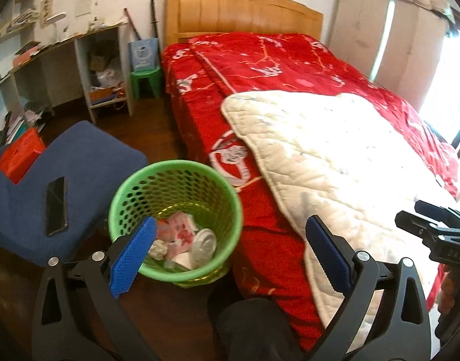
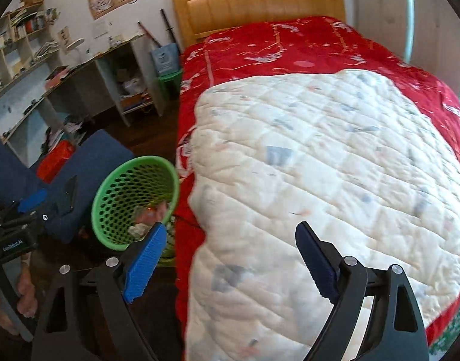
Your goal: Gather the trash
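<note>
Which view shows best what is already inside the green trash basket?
The left wrist view: it looks down into the green trash basket, showing crumpled paper, pink wrappers and a clear plastic lid at the bottom. In the right wrist view the basket appears tilted, and a blue finger pad covers part of its contents.

Dark wooden floor (image 1: 157,138) under green basket (image 1: 175,174); bed's red bedspread (image 1: 260,69) under white quilt (image 1: 335,150).

light: daylight from right | glare: white quilt (image 1: 335,150) overexposed | edges: fisheye-bent, dark corners
</note>
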Tool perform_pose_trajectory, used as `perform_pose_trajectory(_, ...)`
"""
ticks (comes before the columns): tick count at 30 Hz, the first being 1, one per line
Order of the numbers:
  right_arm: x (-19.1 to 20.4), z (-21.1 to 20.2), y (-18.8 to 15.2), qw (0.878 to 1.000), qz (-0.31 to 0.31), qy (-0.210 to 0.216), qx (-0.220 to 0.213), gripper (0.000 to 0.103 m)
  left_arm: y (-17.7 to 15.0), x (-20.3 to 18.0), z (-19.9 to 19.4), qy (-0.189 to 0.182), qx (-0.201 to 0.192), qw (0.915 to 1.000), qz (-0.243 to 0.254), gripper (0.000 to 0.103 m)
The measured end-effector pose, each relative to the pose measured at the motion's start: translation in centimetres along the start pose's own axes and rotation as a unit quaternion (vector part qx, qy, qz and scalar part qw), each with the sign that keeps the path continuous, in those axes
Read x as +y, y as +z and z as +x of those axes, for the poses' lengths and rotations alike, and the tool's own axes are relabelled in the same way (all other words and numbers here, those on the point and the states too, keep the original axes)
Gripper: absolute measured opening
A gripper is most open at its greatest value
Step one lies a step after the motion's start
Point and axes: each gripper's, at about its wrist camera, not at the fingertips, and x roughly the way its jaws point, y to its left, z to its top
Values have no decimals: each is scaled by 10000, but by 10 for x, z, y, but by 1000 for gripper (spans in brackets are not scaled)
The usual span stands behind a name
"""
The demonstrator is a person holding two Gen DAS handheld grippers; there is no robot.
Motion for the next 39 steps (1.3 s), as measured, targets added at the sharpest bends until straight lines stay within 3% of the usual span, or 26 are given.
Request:
perform_pose_trajectory(10, -35, -39, -24, 9982, 365, -378, -287, 90, -5, -38, -3, -144, 12, 9996, 227, 98)
perform_pose_trajectory(22, -46, -69, -40, 9957, 417, -597, -580, 92, -13, -67, -9, -232, -3, 9991, 343, 98)
perform_pose_trajectory(32, -45, -80, -48, 9941, 412, -661, -757, 93, -23, -82, -17, 191, -137, 9988, 423, 98)
perform_pose_trajectory(39, -45, -82, -52, 9931, 306, -824, -781, 93, -26, -87, -21, 141, -89, 9993, 337, 98)
